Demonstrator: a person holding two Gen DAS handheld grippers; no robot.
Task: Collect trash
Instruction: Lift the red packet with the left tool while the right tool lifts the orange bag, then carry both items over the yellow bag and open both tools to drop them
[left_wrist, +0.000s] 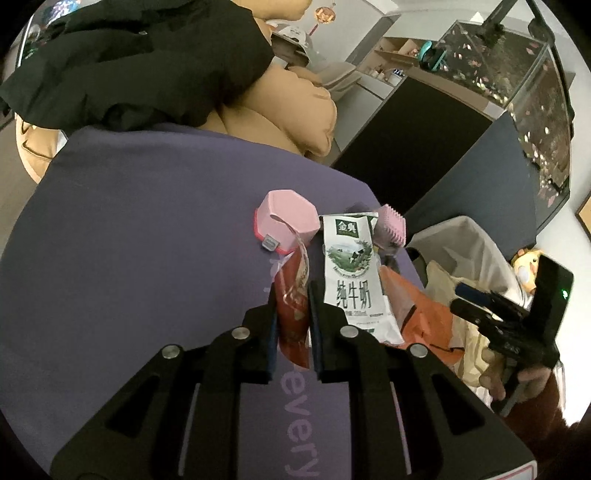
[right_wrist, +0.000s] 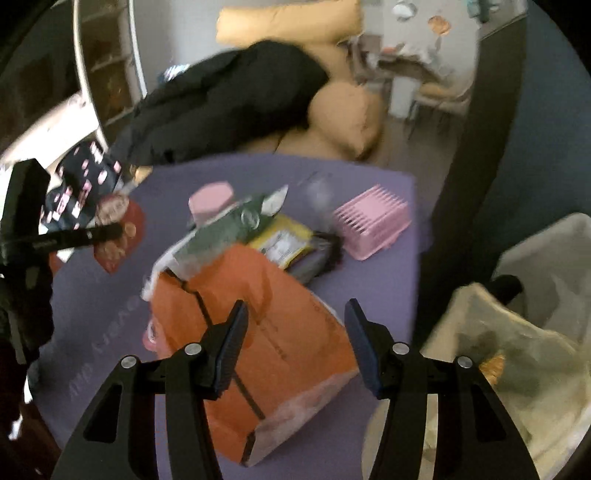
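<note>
Presently we find the left gripper (left_wrist: 291, 295) clamped on a red wrapper (left_wrist: 293, 295), its two fingers pressed against the wrapper's sides above the purple mat (left_wrist: 129, 240); the right wrist view shows the same wrapper (right_wrist: 118, 232) lifted off the mat at the far left, pinched in the left gripper (right_wrist: 110, 232). The right gripper (right_wrist: 295, 325) has its fingers spread wide with nothing between them, and it hangs over an orange bag (right_wrist: 258, 332) lying on the mat (right_wrist: 351, 177). We note a milk carton (left_wrist: 351, 273) resting partly on the orange bag (left_wrist: 424, 317), just beside the red wrapper, with a pink box (left_wrist: 288, 218) behind it. In the right view a yellow packet (right_wrist: 284, 240) lies beyond the orange bag, near a pink basket (right_wrist: 373, 221). A lined bin (right_wrist: 517, 332) stands just off the mat's right edge and already holds crumpled pale rubbish. The right view is blurred, so we cannot read smaller details there.
</note>
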